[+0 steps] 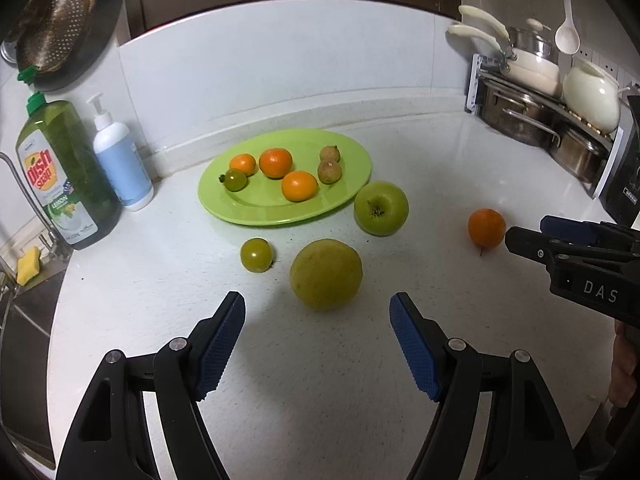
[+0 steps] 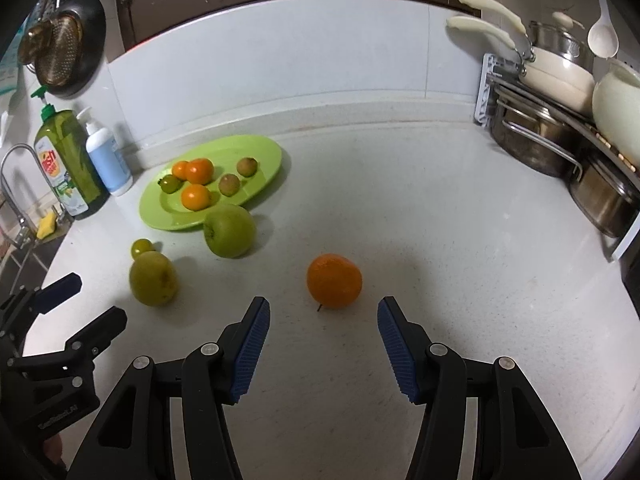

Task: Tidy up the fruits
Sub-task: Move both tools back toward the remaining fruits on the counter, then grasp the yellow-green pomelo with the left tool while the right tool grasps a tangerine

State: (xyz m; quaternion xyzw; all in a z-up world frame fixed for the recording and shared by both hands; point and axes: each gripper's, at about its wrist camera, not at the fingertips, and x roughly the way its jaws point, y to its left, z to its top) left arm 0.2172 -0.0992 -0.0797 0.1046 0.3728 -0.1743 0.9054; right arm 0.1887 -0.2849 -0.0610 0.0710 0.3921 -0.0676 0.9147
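Observation:
A green plate point(image 1: 248, 216) point(image 2: 264, 152) holds three small oranges, a green tomato and two brown fruits. On the counter lie a yellow-green round fruit point(image 1: 326, 274) point(image 2: 153, 278), a small green tomato point(image 1: 256, 255) point(image 2: 142, 247), a green apple point(image 1: 381, 208) point(image 2: 229, 230) and an orange point(image 1: 486, 227) point(image 2: 334, 280). My left gripper point(image 1: 318, 310) point(image 2: 86, 300) is open and empty, just short of the yellow-green fruit. My right gripper point(image 2: 322, 316) point(image 1: 524, 232) is open and empty, just short of the orange.
Dish soap point(image 1: 60, 172) and a pump bottle point(image 1: 120, 160) stand at the left by the sink and a yellow sponge point(image 1: 28, 266). A rack of pots and pans point(image 1: 540, 92) fills the back right corner. A dark appliance point(image 1: 624, 176) stands at the right.

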